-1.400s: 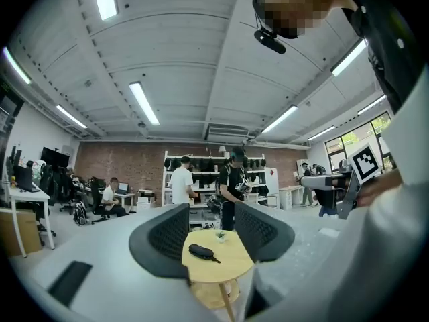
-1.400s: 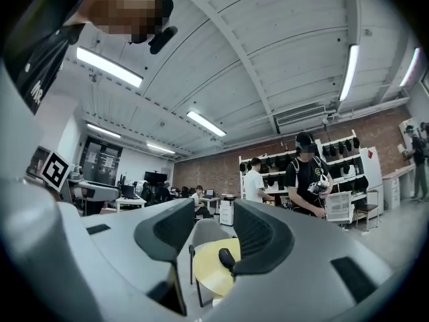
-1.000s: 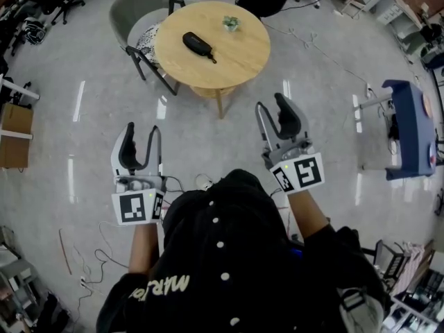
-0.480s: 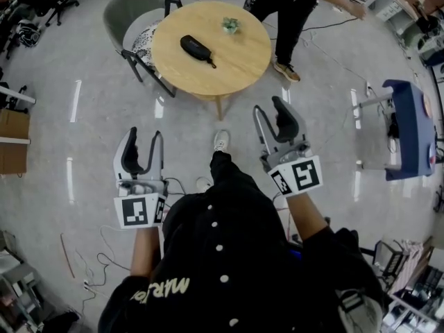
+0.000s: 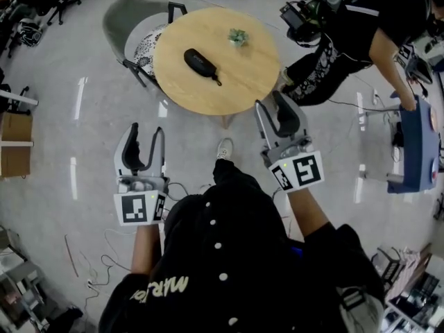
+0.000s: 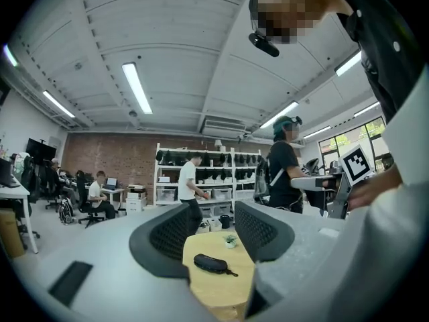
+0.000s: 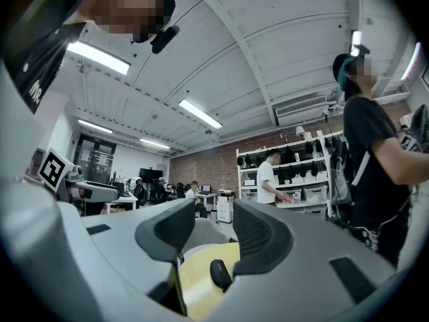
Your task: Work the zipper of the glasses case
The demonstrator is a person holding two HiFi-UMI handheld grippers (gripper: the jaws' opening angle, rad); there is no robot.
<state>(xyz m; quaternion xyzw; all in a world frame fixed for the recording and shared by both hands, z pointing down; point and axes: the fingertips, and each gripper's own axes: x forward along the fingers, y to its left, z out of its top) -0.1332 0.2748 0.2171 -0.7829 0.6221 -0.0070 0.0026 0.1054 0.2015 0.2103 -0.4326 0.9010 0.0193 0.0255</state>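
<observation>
Status: task not started. The glasses case (image 5: 200,62) lies alone on the round wooden table (image 5: 243,82), off the top's centre toward 9 o'clock. Its long axis runs 10 to 4 o'clock, and a short pull cord (image 5: 216,80) trails off the 4 o'clock end. A small potted plant (image 5: 238,36) stands well apart from it, near the table's 1 o'clock edge. A grey chair (image 5: 128,19) is tucked in at the table's 9–10 o'clock side.

Left gripper (image 5: 144,132): claw wide, nothing between the jaws. Its own view shows the case and table far off through the gap.
Right gripper (image 5: 270,104): claw likewise wide and empty, with the case low in the gap, distant.
Both are held over the floor (image 5: 194,144) at the table's 6 o'clock side, short of the case; the right one is nearer the rim.

Another person (image 5: 347,26) bends over at the table's 3 o'clock side, apart from it.

Zipper: the case looks shut in outline, but it is too small to tell whether the track is closed all the way.

Done: nothing on the zipper. Left, by my reading: close in on the table, pin the case body with one claw, pinch the pull with the other, run it along the track
</observation>
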